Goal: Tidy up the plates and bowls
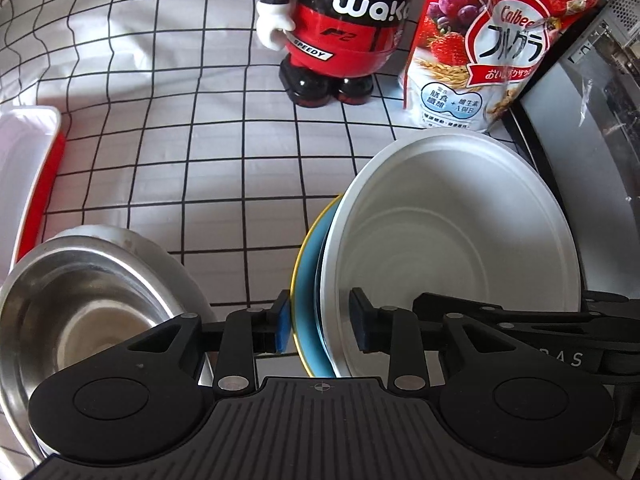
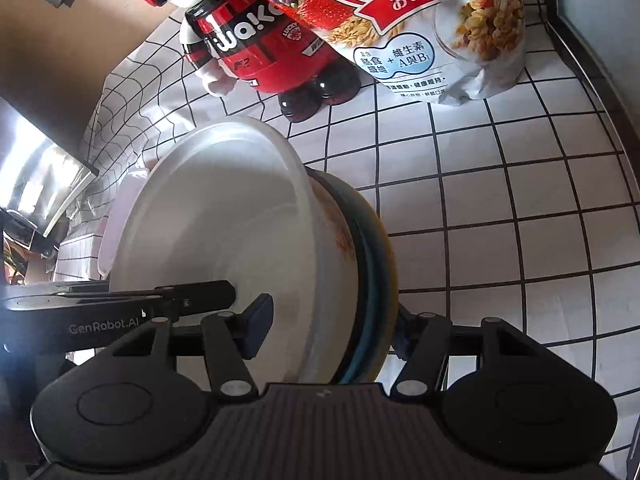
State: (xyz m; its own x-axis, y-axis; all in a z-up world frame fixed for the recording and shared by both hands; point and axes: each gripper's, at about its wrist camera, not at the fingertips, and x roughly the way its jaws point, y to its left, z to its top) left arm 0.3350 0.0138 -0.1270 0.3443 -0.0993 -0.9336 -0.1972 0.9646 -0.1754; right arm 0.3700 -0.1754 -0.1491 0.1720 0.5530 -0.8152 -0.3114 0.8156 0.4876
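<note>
Nearest, both grippers straddle one stack held on edge: a white bowl (image 1: 460, 240) nested against a blue plate (image 1: 308, 300) with a yellow rim; the left gripper (image 1: 318, 326) has its jaws spread either side of both rims, pads apparently just clear; the right gripper (image 2: 328, 330) brackets bowl and plate too, though whether its pads press I cannot tell; so that pairing looks done but not yet set down. Near left, a steel bowl (image 1: 92, 304) sits apart, seemingly still to be stacked. Farther off stand a red mascot figure (image 1: 340, 28) and a cereal bag (image 1: 492, 48).
</note>
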